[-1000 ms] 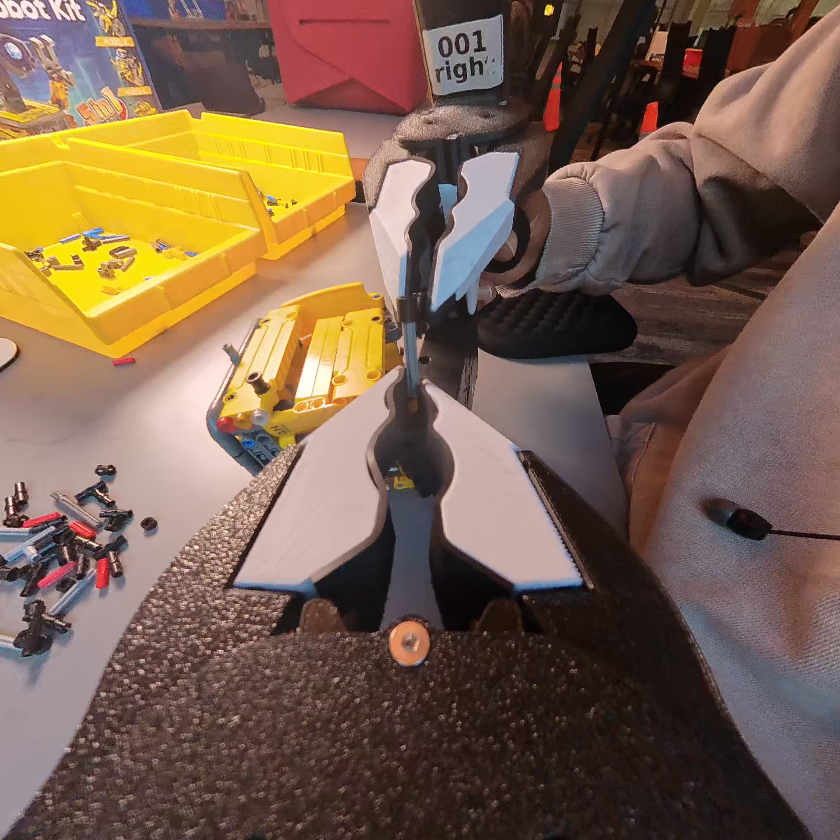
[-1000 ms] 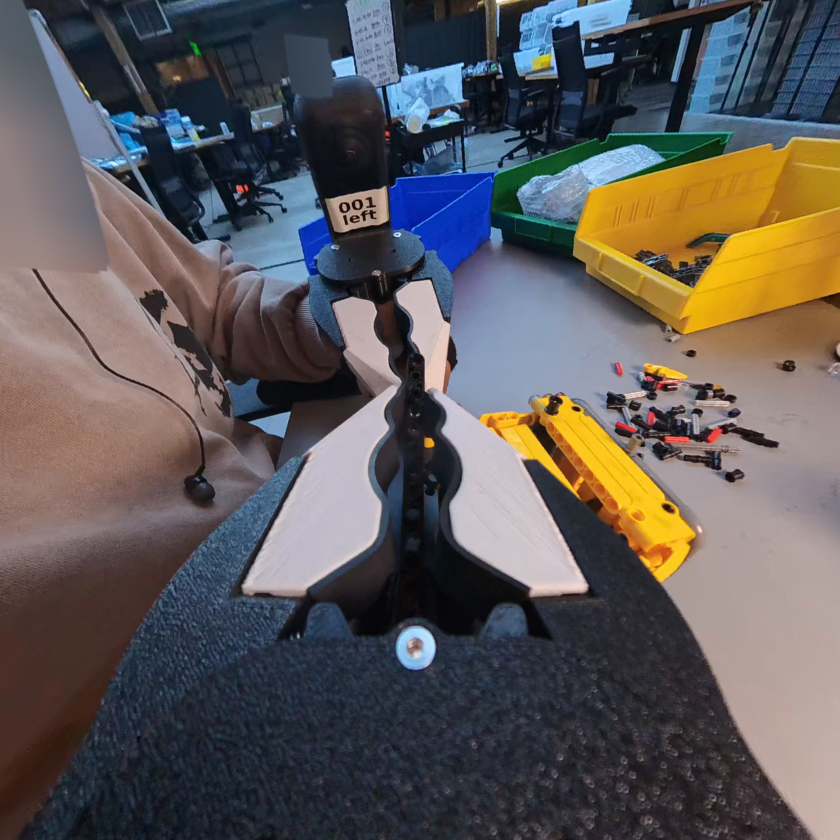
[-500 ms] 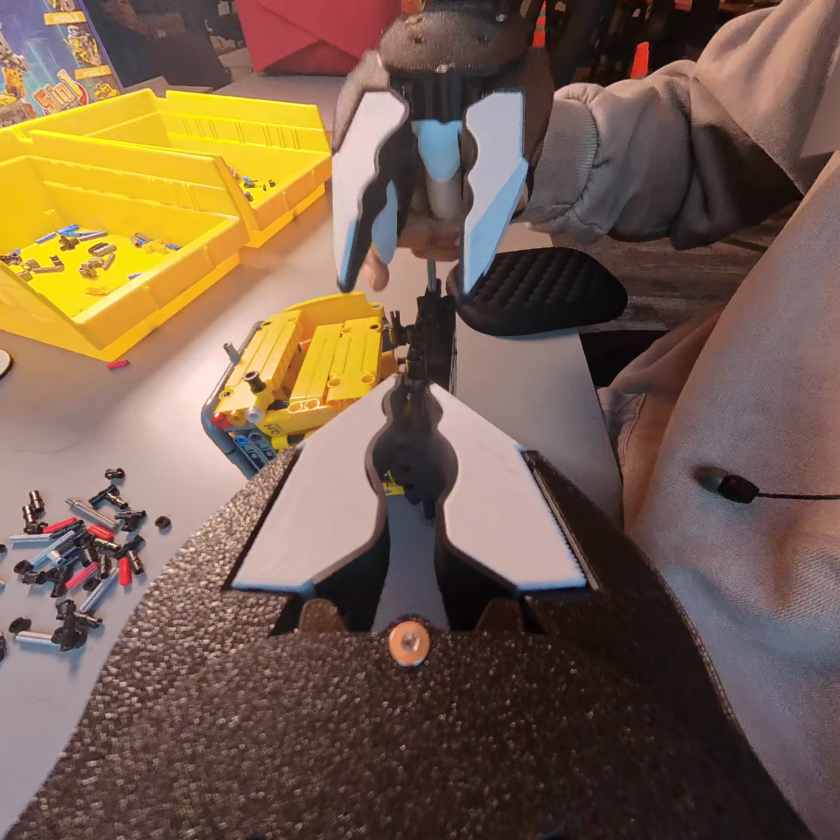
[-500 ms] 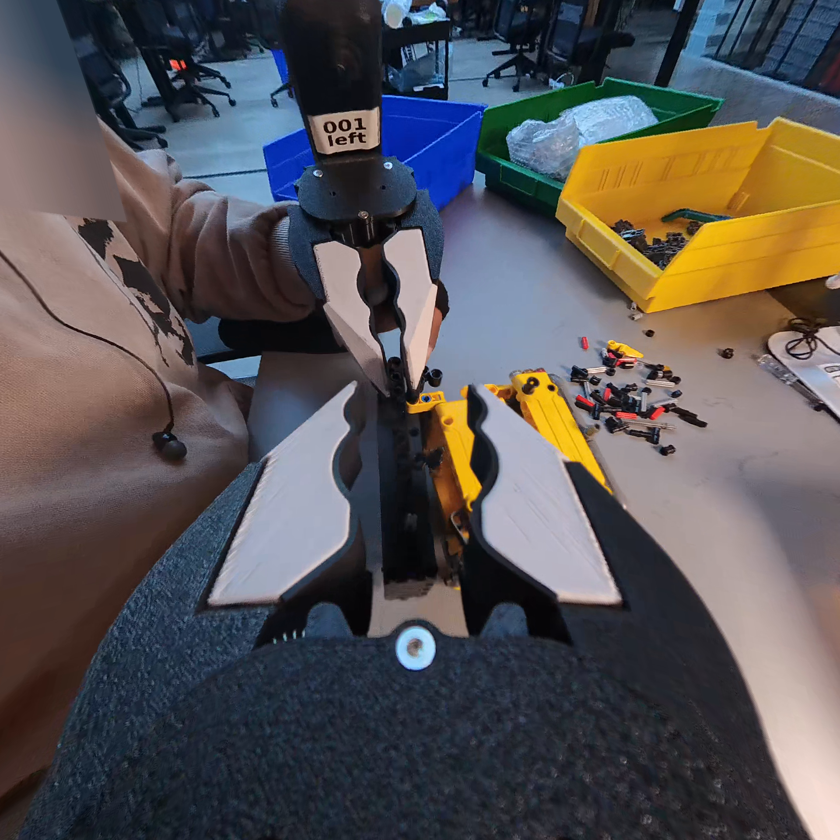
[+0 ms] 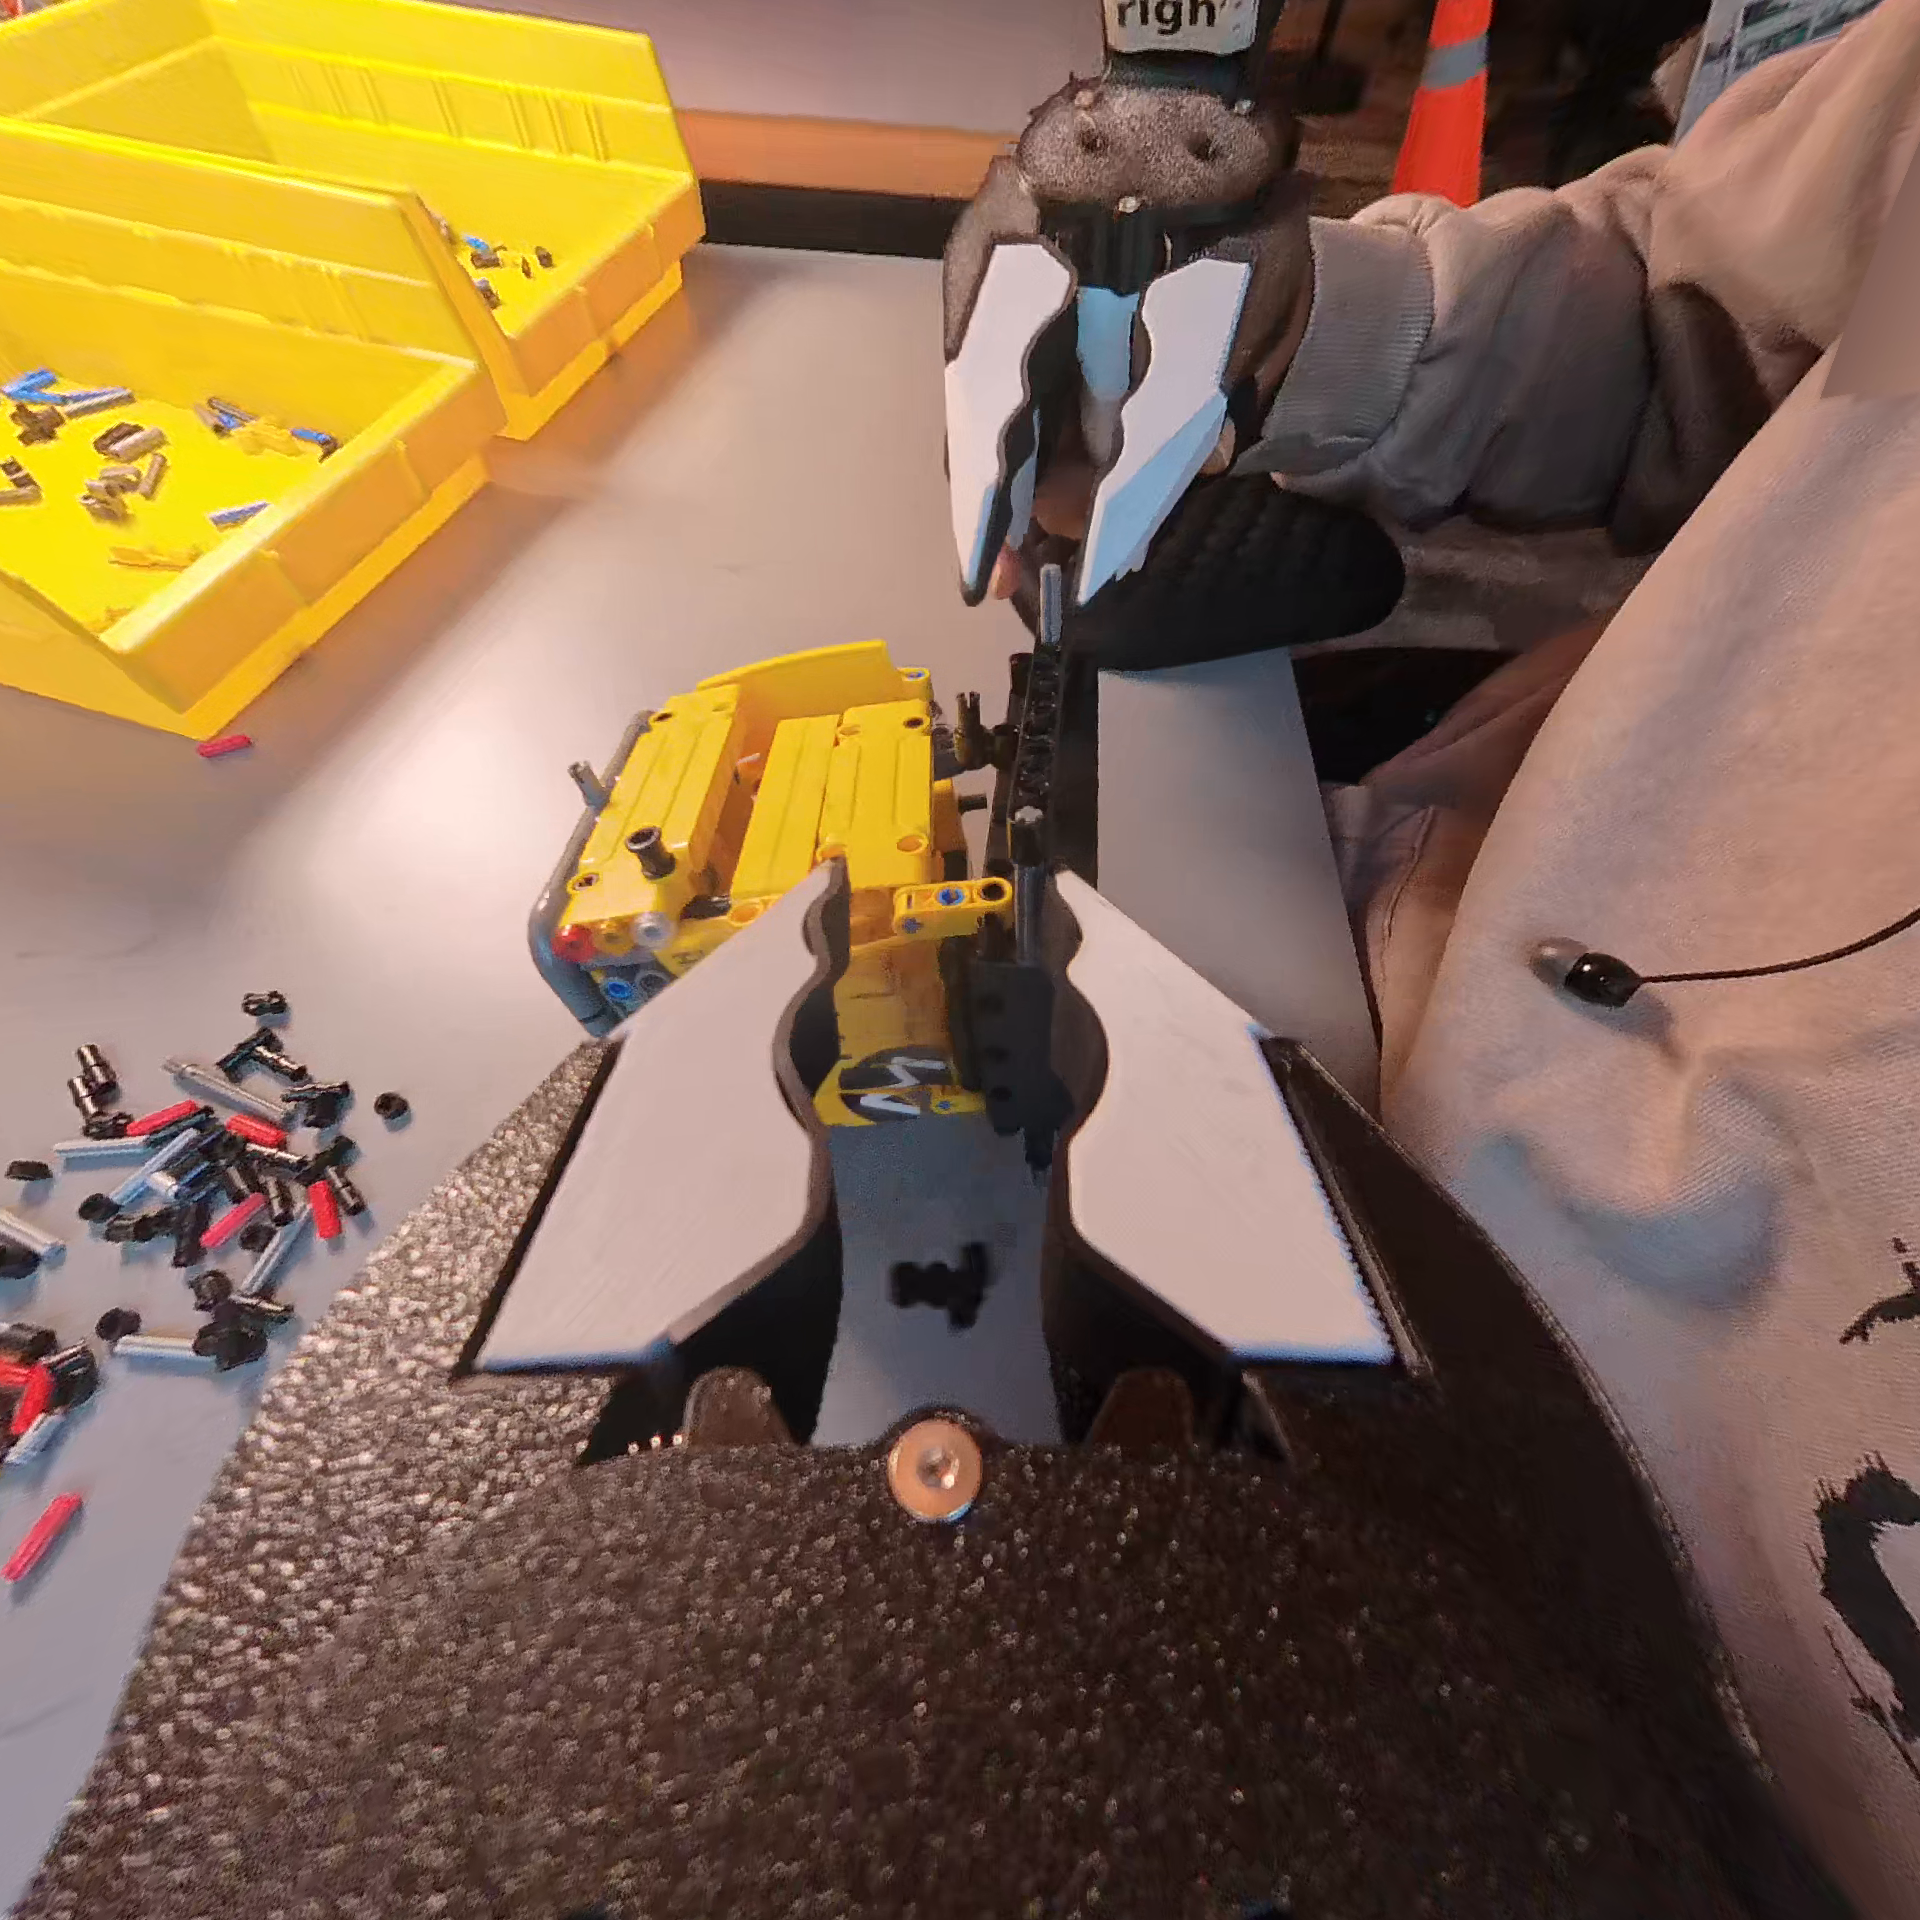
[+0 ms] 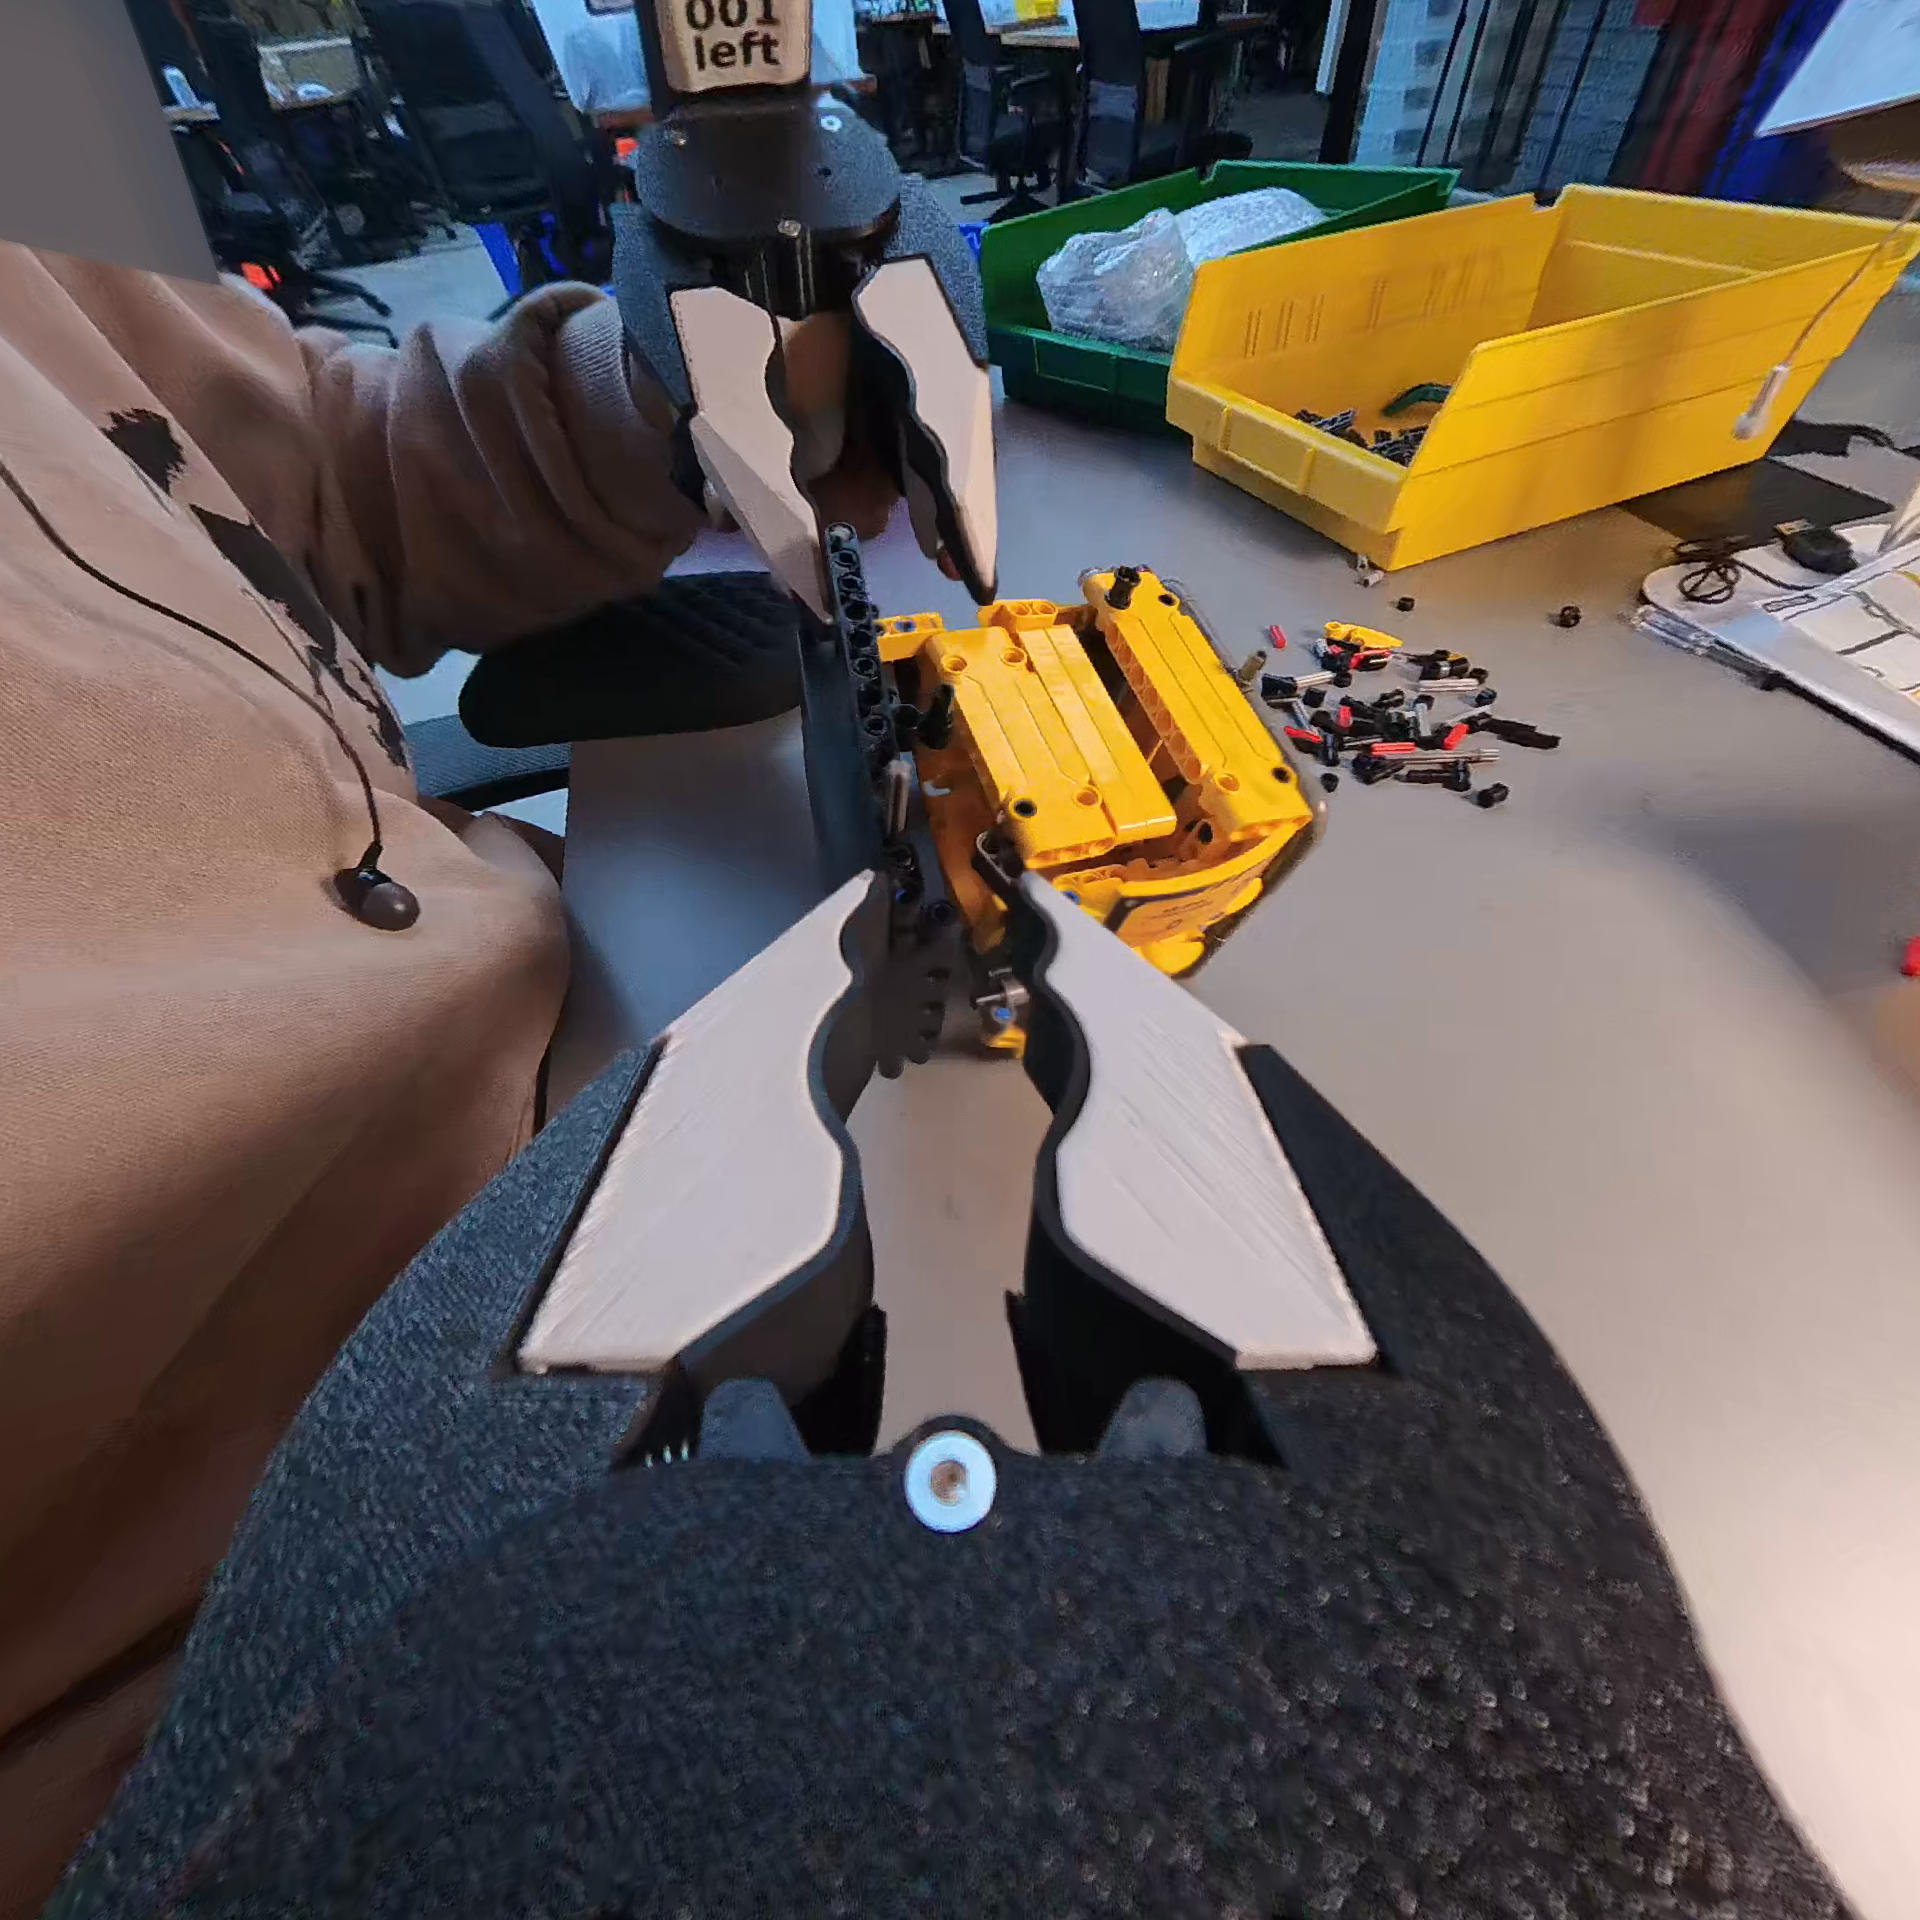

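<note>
A yellow brick model (image 5: 790, 800) lies on the grey table (image 5: 727, 468), with a long black holed beam (image 5: 1039, 727) fixed along its side nearest the person. My left gripper (image 5: 945, 894) is open, its fingers straddling the model's near end and the beam without gripping. A small black pin (image 5: 940, 1288) lies on the table between its fingers. My right gripper (image 6: 948, 883) is open around the opposite end of the beam (image 6: 852, 665) and model (image 6: 1091, 748). Each gripper shows in the other's view, open: the right (image 5: 1029, 594) by a grey axle (image 5: 1049, 603), the left (image 6: 902, 605).
Loose black, red and grey pins (image 5: 208, 1174) lie left of the model. Yellow bins (image 5: 260, 582) with small parts stand behind; another yellow bin (image 6: 1455, 457) and a green bin (image 6: 1049, 343) stand farther off. The person's body and a black armrest (image 5: 1247, 582) border the table's edge. The tips of one gripper are about 9 cm away from the tips of the other.
Both grippers were shut on the black beam a second ago. The right one opened first, then the left. The model with the beam now rests on the table.
</note>
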The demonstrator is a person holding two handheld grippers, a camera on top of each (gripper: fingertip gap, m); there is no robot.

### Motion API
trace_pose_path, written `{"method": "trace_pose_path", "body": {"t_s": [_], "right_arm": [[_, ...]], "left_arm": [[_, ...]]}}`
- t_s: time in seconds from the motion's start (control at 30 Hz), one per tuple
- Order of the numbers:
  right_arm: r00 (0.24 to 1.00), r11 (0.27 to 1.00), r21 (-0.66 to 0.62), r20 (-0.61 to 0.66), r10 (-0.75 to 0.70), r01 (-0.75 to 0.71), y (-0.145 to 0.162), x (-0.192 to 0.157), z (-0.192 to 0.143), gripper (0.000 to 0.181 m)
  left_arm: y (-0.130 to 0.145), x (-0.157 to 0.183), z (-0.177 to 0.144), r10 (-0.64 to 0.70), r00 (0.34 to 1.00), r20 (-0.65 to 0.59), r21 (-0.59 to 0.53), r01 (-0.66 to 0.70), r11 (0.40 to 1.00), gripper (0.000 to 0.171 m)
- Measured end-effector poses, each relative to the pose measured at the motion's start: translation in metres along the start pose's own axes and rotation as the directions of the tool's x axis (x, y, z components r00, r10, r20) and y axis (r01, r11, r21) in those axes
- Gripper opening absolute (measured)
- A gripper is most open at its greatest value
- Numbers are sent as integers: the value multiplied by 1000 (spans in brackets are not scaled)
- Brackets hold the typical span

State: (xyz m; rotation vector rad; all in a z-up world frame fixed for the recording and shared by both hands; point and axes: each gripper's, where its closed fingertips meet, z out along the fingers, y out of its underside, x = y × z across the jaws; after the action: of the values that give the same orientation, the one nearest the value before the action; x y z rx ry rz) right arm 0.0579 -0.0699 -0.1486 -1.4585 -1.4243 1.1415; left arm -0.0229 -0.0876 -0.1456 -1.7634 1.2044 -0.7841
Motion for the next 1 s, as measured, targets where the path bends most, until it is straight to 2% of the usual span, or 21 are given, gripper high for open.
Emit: {"method": "trace_pose_path", "body": {"t_s": [0.13,0.3,0.37,0.47,0.53,0.6,0.67,0.77,0.83,0.9,0.93,1.0], "right_arm": [[999,1000,-13,38,-15,15,1,-8,6,15],[998,998,-54,52,-17,20,2,-10,17,7],[999,998,-66,37,-15,18,1,-8,19,7],[999,995,-87,18,-49,50,0,-8,22,7],[999,994,-98,10,-45,46,0,-8,22,7],[998,993,-101,-2,-59,58,0,-6,22,7],[998,993,-105,-13,-63,61,0,-4,21,7],[998,992,-107,-11,-68,67,1,-3,20,7],[998,992,-110,-6,-65,64,1,-1,20,8],[998,991,-115,-6,-70,69,0,0,20,8],[997,990,-121,-6,-75,74,0,0,20,8],[996,987,-137,-4,-86,84,1,-1,20,8]], "left_arm": [[3,4,-1,4,1000,6,-30,-4,1000,31],[3,1,-3,-173,985,-27,37,174,984,27],[6,-1,-7,-195,980,-27,53,196,979,30],[-4,-1,-27,-194,981,-29,135,196,971,35],[-2,-3,-44,-189,982,7,144,186,972,36],[18,8,-54,-166,986,19,40,165,985,35],[51,30,-56,-127,992,-9,-129,125,984,35],[105,60,-50,-89,995,-42,-360,68,930,37],[135,67,-43,-52,998,-24,-467,35,884,38],[148,65,-39,-3,1000,-3,-500,2,866,30],[147,58,-39,21,1000,19,-492,-9,871,22],[143,35,-41,42,994,99,-476,10,880,19]]}}
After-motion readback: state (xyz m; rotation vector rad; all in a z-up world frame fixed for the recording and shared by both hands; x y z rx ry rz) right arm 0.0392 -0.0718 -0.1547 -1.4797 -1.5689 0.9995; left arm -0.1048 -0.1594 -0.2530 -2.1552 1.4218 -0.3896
